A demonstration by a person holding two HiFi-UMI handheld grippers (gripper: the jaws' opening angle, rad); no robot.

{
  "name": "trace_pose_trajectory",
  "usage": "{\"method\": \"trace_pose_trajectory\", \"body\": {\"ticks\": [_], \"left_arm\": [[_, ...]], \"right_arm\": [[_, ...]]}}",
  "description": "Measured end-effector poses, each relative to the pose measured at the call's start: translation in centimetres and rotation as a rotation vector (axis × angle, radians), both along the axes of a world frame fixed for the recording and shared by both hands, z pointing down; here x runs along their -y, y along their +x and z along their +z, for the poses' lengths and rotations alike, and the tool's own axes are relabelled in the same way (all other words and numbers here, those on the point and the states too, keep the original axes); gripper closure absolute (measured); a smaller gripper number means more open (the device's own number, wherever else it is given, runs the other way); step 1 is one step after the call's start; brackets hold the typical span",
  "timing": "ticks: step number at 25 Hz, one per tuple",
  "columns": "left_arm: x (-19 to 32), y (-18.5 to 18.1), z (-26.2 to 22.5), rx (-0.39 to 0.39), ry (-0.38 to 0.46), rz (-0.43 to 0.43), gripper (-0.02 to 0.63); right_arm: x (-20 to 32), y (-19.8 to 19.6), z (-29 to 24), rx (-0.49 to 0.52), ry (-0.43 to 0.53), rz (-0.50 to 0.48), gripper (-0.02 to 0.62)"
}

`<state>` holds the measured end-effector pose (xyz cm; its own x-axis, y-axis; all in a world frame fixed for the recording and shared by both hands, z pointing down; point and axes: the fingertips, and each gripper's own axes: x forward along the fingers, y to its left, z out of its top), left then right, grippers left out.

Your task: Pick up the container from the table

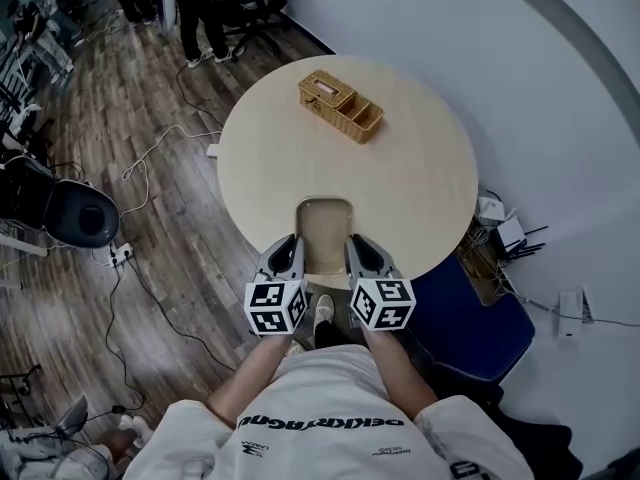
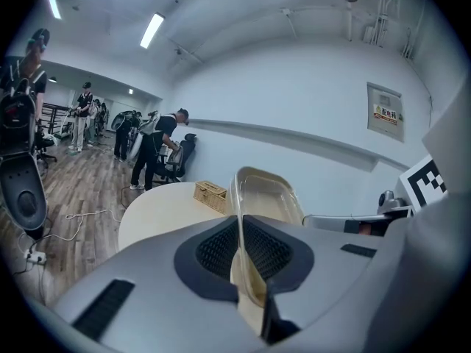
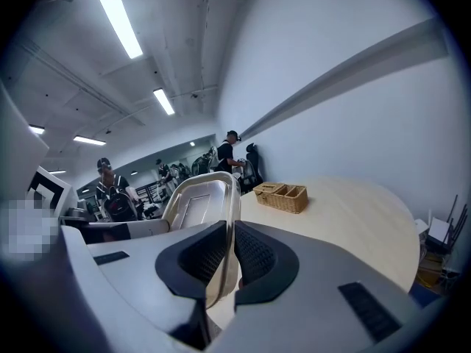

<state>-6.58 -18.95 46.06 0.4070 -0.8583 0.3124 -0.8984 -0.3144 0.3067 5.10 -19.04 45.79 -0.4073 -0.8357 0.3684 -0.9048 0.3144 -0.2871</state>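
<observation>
A shallow beige rectangular container (image 1: 324, 232) hangs over the near edge of the round table (image 1: 420, 188), held between both grippers. My left gripper (image 1: 293, 253) is shut on its left rim, and the container (image 2: 266, 197) runs forward between the dark pads. My right gripper (image 1: 355, 252) is shut on the right rim; in the right gripper view the container (image 3: 197, 201) tilts up to the left of the pads. It looks lifted off the tabletop, with its near end past the table edge.
A wicker basket (image 1: 339, 105) with compartments stands at the table's far side. A blue chair (image 1: 470, 323) sits under the table's right edge. Cables cross the wooden floor (image 1: 120, 168) at left, beside a dark office chair (image 1: 70, 213). People stand at the back (image 1: 205, 13).
</observation>
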Motion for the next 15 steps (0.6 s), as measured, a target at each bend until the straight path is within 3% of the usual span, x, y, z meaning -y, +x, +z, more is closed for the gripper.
{"method": "trace_pose_trajectory", "body": {"ticks": [15], "left_arm": [[-2.7,-0.9,-6.8,-0.017,0.139,-0.004,0.569]], "right_arm": [[-2.9,-0.7,-6.8,0.038,0.128,0.002,0.531]]}}
